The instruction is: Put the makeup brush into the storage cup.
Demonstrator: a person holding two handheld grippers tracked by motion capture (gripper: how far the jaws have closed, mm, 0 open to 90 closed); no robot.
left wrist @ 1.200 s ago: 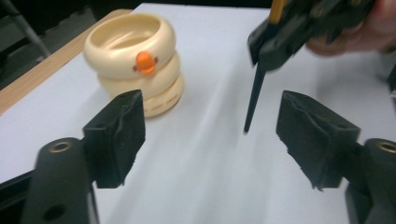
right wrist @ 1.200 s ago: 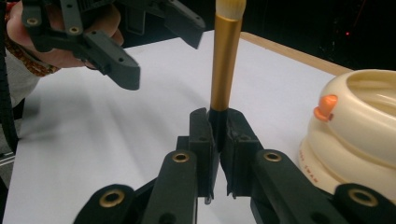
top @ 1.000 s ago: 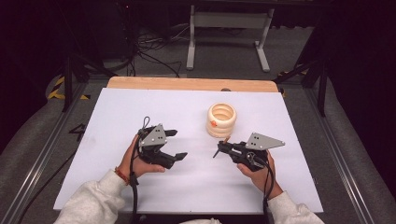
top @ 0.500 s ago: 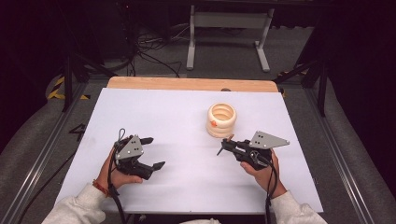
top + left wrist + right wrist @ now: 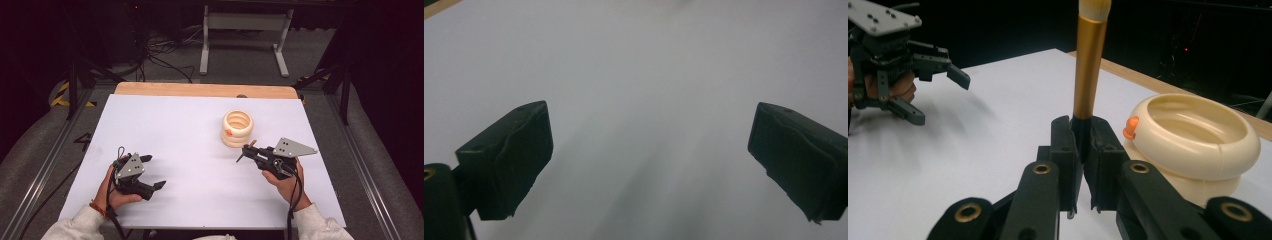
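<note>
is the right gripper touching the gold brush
Touching: in the right gripper view the right gripper has its fingers shut on the brush.

We see the left gripper (image 5: 151,172) has slid left and nearer the person, away from the right gripper (image 5: 246,152).

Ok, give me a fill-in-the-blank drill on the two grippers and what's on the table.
1. The right gripper is shut on a ____ with a gold handle.
2. The left gripper holds nothing; its jaws are ____.
3. The cream holder stands nearest the ____ gripper.
4. A small bead on the holder's rim is coloured ____.

Missing words: brush; open; right; orange
</note>
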